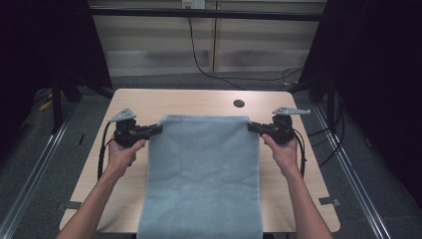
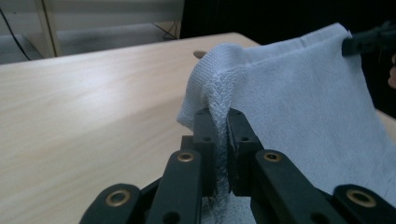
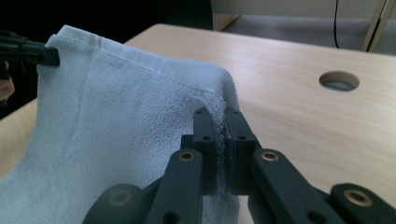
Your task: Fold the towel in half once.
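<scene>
Towel [image 1: 199, 174]: pale blue terry cloth, nubby, matt, hemmed edge. Desk [image 1: 149, 102]: light wood-grain laminate, smooth, faint sheen. My jaws: matt black plastic with brass-coloured rivets, lower frame.

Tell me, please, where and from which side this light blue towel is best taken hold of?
At its two far corners, each claw coming in sideways from its own side. The towel lies long toward the person, and the hemmed far edge gives a firm ridge; the left claw and right claw already pinch it there.
</scene>
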Available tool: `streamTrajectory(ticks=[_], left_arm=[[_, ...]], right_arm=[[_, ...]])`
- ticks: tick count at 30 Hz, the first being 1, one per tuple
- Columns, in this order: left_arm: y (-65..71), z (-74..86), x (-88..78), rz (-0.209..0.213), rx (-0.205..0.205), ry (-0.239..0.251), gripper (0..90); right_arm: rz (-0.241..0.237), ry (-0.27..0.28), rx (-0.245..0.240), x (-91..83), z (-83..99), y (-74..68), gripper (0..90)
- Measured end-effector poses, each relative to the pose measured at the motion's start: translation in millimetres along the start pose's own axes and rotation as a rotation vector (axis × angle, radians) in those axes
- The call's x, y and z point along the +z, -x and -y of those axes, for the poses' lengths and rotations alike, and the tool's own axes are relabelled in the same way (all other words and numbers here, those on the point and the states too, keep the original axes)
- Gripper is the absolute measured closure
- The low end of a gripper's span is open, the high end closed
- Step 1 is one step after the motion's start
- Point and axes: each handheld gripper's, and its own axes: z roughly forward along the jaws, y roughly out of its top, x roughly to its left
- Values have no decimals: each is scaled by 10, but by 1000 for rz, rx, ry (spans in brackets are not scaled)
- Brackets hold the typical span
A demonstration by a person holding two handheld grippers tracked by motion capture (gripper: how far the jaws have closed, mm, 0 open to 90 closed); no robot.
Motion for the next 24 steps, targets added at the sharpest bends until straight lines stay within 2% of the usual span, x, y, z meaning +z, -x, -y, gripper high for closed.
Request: streamTrajectory(ticks=[7, 10, 11, 14, 16, 19, 20, 24], left_arm=[[73, -367, 14, -20, 42, 34, 845], [150, -553, -27, -18, 74, 50, 847], [167, -615, -45, -30, 92, 54, 848], [168, -766, -131, -39, 88, 93, 848], [168, -808, -186, -27, 88, 102, 848], [171, -781, -260, -26, 105, 103, 848], [164, -751, -279, -23, 98, 109, 848], [172, -601, -363, -10, 113, 84, 847]], right_arm=[[12, 53, -6, 9, -447, 42, 863], [18, 60, -43, 4, -681, -30, 864], [20, 60, -52, 3, -753, -47, 865], [13, 91, -59, -50, -971, -70, 866], [16, 117, -68, -105, -1071, -102, 866], [6, 127, -77, -158, -1057, -139, 866], [3, 123, -77, -164, -1006, -148, 866], [-31, 98, -79, -205, -703, -188, 866]])
